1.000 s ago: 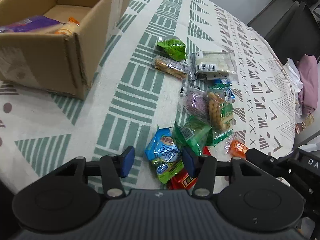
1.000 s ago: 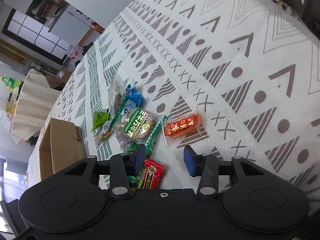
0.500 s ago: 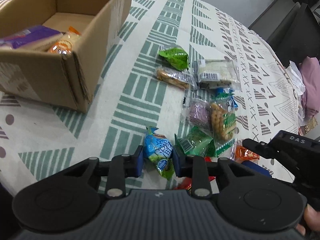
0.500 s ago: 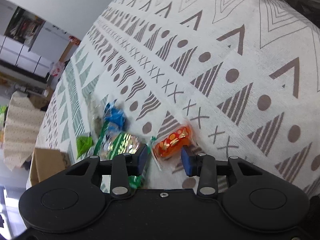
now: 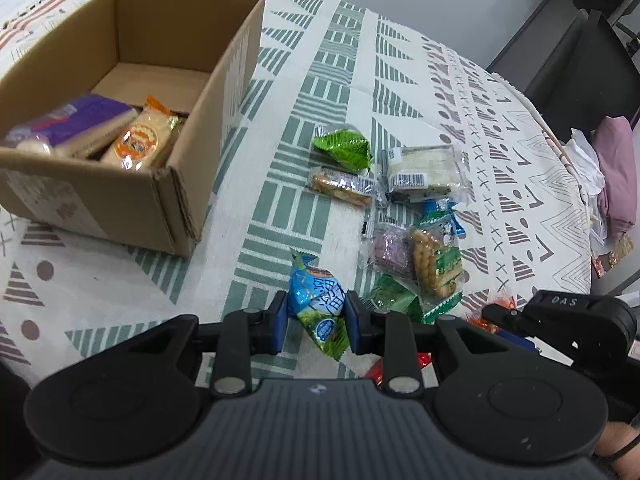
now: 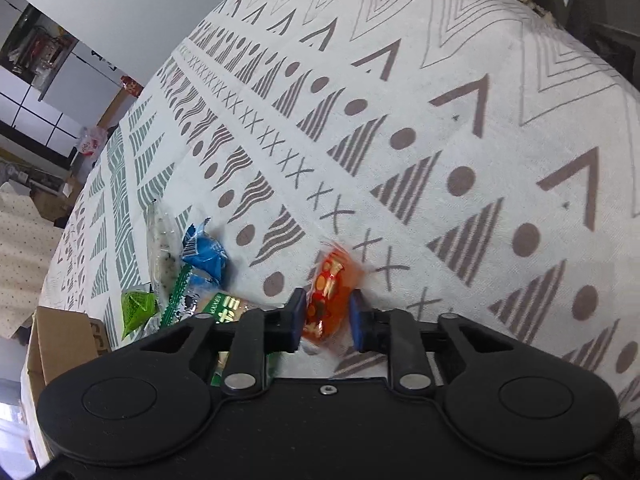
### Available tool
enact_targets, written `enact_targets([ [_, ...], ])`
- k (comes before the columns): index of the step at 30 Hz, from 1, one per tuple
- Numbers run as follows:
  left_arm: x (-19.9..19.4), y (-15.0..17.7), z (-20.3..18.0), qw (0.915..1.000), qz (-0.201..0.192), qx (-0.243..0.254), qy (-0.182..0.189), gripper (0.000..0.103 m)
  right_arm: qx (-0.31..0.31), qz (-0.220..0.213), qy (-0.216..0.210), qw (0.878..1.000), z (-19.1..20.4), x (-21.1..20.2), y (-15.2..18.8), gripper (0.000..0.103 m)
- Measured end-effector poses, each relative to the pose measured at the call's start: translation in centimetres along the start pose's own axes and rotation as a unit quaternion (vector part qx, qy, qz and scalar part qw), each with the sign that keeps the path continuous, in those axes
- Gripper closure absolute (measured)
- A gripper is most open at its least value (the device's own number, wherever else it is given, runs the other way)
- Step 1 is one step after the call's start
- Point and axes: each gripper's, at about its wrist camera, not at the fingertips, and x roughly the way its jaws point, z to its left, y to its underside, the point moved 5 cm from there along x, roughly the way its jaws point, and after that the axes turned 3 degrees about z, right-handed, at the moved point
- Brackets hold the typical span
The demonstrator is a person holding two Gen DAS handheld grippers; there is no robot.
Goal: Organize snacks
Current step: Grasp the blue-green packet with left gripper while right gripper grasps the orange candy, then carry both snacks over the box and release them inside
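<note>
1. Holding: left gripper (image 5: 316, 322), jaws clamped on the blue snack packet (image 5: 319, 305), above the tabletop (image 5: 304, 92), beside the loose pile.
2. Holding: right gripper (image 6: 326, 318), jaws clamped on the orange snack packet (image 6: 330, 296), just off the cloth.
3. Destination, judged: cardboard box (image 5: 160, 196), open-topped, two packets inside.
4. Handling advice: lift each packet clear of its neighbours, carry over the box wall, release above the bare floor of the box, one hand at a time.

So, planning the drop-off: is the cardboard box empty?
No. The open cardboard box already holds a purple packet and an orange-labelled snack.
</note>
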Motion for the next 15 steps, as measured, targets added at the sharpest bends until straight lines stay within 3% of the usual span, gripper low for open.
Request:
enact_targets([
  [3, -1.0, -0.5, -0.3, 0.9999, -0.011, 0.007, -0.001, 0.075, 0.002, -0.009, 0.0, 1.0, -0.3, -0.8, 0.1, 0.085],
  [15, -5.6, -1.8, -0.4, 0.9978, -0.061, 0.02, -0.018, 0.075, -0.016, -0.041, -0.101, 0.994, 2.2, -4.8, -0.2, 0.085],
])
